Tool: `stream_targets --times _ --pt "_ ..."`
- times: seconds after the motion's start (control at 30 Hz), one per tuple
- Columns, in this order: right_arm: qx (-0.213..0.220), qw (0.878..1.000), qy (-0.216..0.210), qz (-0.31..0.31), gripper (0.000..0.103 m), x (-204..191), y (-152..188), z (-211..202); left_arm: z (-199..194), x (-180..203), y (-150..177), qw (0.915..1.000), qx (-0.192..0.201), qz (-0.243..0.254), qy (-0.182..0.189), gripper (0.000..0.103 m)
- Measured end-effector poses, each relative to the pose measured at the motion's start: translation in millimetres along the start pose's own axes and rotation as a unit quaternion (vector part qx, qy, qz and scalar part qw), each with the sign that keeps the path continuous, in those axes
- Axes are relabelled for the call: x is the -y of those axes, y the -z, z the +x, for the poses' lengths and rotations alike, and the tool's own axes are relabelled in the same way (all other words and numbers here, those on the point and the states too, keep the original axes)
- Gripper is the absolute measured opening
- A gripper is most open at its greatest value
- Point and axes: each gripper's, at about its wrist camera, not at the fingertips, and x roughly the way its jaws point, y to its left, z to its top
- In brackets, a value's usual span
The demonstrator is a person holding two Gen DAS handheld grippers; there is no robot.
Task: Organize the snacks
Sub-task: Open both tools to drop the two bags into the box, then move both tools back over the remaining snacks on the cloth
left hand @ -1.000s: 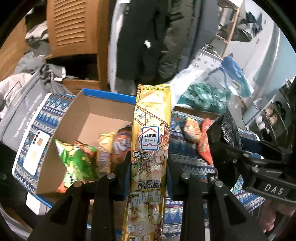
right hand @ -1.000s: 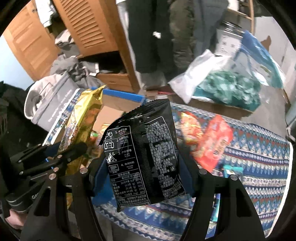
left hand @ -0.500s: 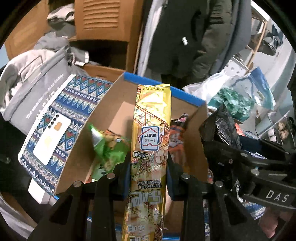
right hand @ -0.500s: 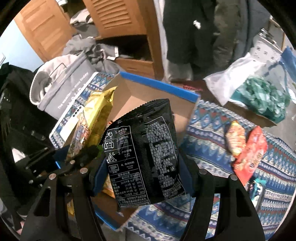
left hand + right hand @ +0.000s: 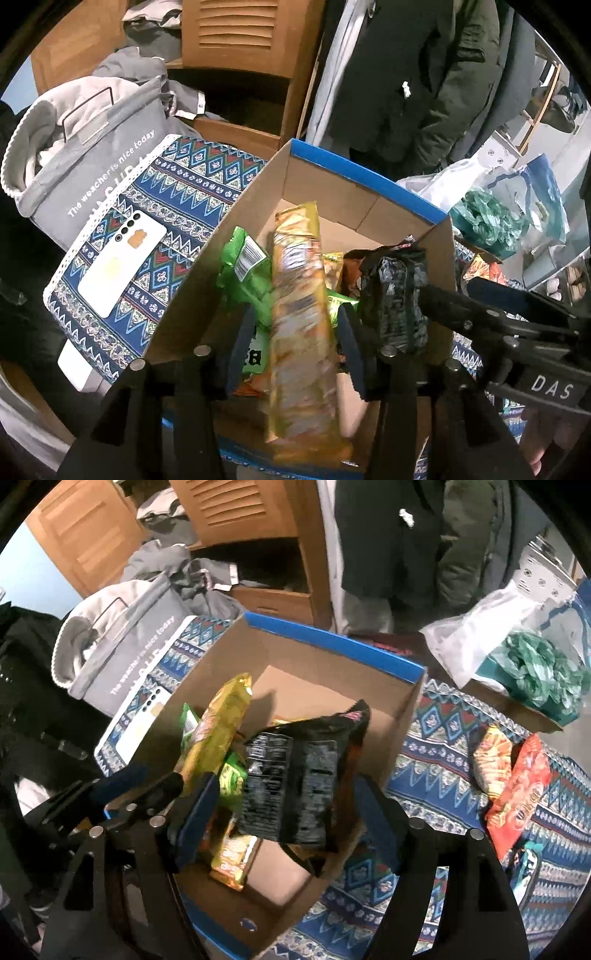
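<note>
Over the cardboard box (image 5: pixel 334 653), both grippers' jaws are opening, pads clear of the yellow packet (image 5: pixel 301 317) and black bag (image 5: pixel 295 786); light, crinkly, crushable packs, best pinched at sealed edges

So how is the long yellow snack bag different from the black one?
The yellow snack packet is long and narrow; the black snack bag is shorter and wider. The yellow one is bright with pictures, while the black one shows small white print. The yellow packet sits between the left gripper's opening jaws, the black bag between the right gripper's. Both are crinkly snack packs over the cardboard box.
</note>
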Motion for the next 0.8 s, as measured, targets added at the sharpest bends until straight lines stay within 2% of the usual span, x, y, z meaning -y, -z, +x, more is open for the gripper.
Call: stream_targets --times 0.07,0.17,0.47,0.8 --pt "0.002 1.000 0.005 0.003 0.077 4.2 0.8 -2.4 -3.7 1.1 -0.9 1.0000 0.006 -0.004 0.000 0.061" --pt "0.007 1.000 0.008 0.011 0.077 12.0 3.0 -9.0 -10.0 4.3 -2.2 0.9998 0.018 -0.004 0.000 0.067" --pt "0.022 0.999 0.015 0.036 0.077 39.4 13.3 -32.4 -17.5 26.5 0.2 0.9996 0.022 0.018 0.009 0.068" --pt "0.025 0.997 0.040 0.060 0.078 78.7 35.5 -49.4 -18.6 74.6 13.7 0.9974 0.011 0.067 0.026 0.068"
